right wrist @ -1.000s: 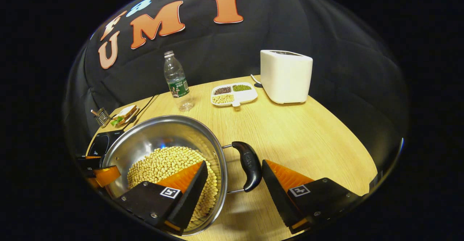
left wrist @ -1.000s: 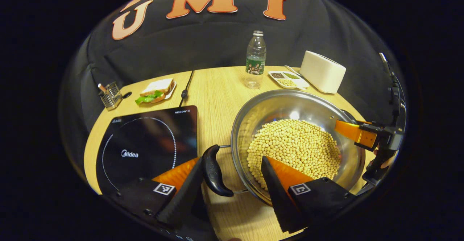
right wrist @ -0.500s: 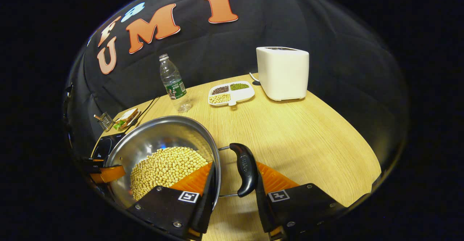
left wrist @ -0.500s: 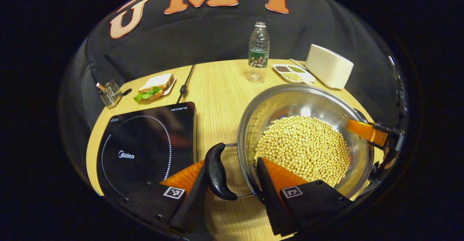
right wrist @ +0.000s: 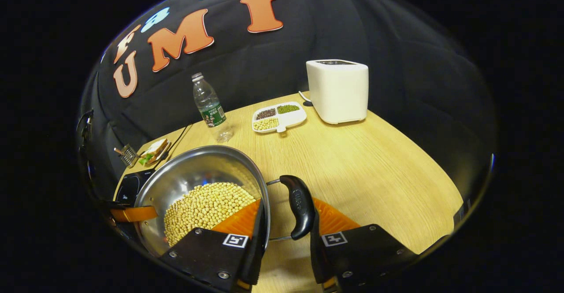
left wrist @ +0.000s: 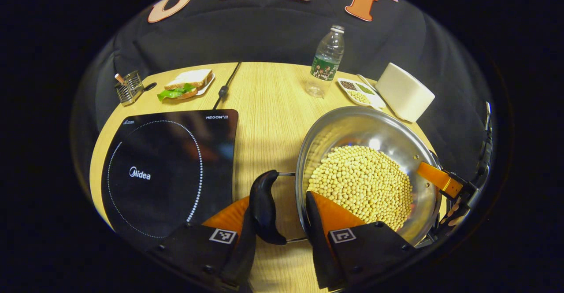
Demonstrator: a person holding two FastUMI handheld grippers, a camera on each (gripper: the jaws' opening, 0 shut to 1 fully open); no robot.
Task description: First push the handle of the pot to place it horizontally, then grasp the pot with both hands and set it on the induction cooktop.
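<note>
1. On the wooden table (right wrist: 374,169), the steel pot (left wrist: 352,125) of soybeans (left wrist: 361,183) sits beside the black induction cooktop (left wrist: 167,169), not on it.
2. At the pot's near side in the left gripper view, the left gripper (left wrist: 280,222) is clamped over the rim and the black handle (left wrist: 264,207): one finger presses the handle's outer face, the other lies inside the pot wall.
3. At the opposite side, the right gripper (right wrist: 286,222) grips the other black handle (right wrist: 298,205) and rim the same way, jaws drawn together on them.
4. Farther back stand a water bottle (right wrist: 209,105), a divided dish (right wrist: 277,117), a white toaster (right wrist: 338,90) and a sandwich (left wrist: 187,83).
</note>
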